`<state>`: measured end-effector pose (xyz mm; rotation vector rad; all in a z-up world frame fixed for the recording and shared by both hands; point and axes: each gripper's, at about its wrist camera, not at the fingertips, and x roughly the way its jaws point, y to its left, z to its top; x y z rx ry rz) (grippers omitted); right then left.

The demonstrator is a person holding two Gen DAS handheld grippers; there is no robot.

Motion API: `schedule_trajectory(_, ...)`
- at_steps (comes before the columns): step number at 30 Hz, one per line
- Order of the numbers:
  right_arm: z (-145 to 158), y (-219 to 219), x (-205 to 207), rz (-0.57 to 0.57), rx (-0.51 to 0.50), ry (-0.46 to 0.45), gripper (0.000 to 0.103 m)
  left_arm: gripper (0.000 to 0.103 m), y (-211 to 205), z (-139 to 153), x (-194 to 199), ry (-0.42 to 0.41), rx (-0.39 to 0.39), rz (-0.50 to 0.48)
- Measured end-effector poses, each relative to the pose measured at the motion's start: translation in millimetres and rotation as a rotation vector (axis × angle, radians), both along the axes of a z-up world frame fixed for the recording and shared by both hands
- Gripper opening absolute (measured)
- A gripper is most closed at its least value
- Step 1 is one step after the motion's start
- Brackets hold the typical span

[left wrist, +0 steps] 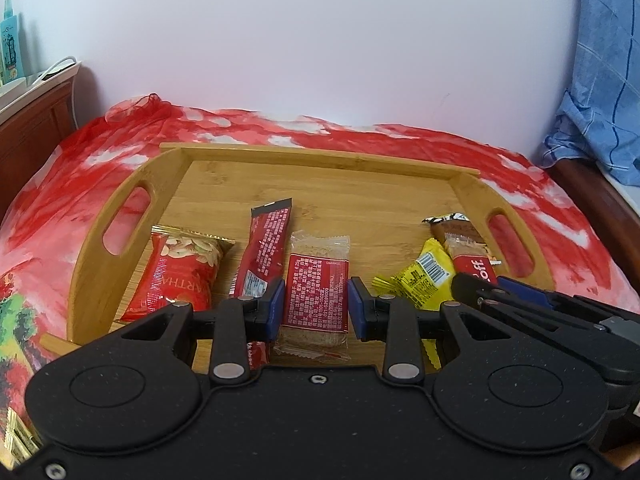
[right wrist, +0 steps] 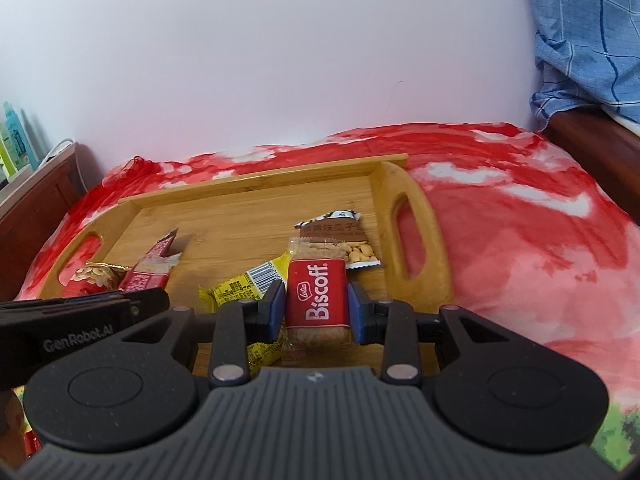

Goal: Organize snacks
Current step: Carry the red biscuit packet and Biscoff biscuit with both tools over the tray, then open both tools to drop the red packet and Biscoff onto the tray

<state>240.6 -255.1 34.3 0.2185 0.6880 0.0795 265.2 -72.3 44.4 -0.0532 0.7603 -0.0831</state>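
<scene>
A bamboo tray [left wrist: 320, 158] with cut-out handles lies on a red bedspread. My left gripper [left wrist: 316, 304] is shut on a clear-wrapped cracker pack with a red label [left wrist: 316, 276], low over the tray's near middle. My right gripper [right wrist: 316, 308] is shut on a red Biscoff biscuit pack [right wrist: 316, 292] near the right end of the tray [right wrist: 416, 208]. In the tray lie a red seed bag [left wrist: 180, 276], a red stick sachet [left wrist: 264, 248], a yellow packet [left wrist: 424, 280] and a brown nut packet [right wrist: 344, 240]. The two grippers stand side by side.
The red patterned bedspread [right wrist: 520, 240] spreads around the tray. A white wall rises behind. Dark wooden bed frame [left wrist: 28, 140] with bottles above it stands at the left. Blue checked cloth [left wrist: 600, 100] hangs at the right. More packets [left wrist: 16, 440] show at the lower left.
</scene>
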Motion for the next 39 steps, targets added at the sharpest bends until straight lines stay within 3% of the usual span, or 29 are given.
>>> schedule_trajectory(17, -6, -5, 12, 0.011, 0.061, 0.022, 0.039, 0.032, 0, -18, 17, 0.016, 0.033, 0.026)
schedule_trajectory(26, -5, -4, 11, 0.013, 0.054, 0.014, 0.059, 0.033, -5, -18, 14, 0.005, 0.049, 0.006)
schedule_trajectory(28, -5, -4, 10, 0.010, 0.050, 0.010, 0.062, 0.035, -5, -16, 12, -0.005, 0.055, 0.007)
schedule_trajectory(30, -4, -4, 9, 0.004, 0.040, 0.013, 0.063, 0.045, -4, -13, 9, -0.009, 0.056, 0.006)
schedule_trajectory(35, 2, -8, 4, -0.007, 0.040, -0.002, 0.069, 0.051, 0, -5, 0, -0.024, 0.066, -0.001)
schedule_trajectory(39, 10, -10, -3, -0.013, 0.034, -0.027, 0.078, 0.062, 4, 3, -11, -0.042, 0.076, -0.005)
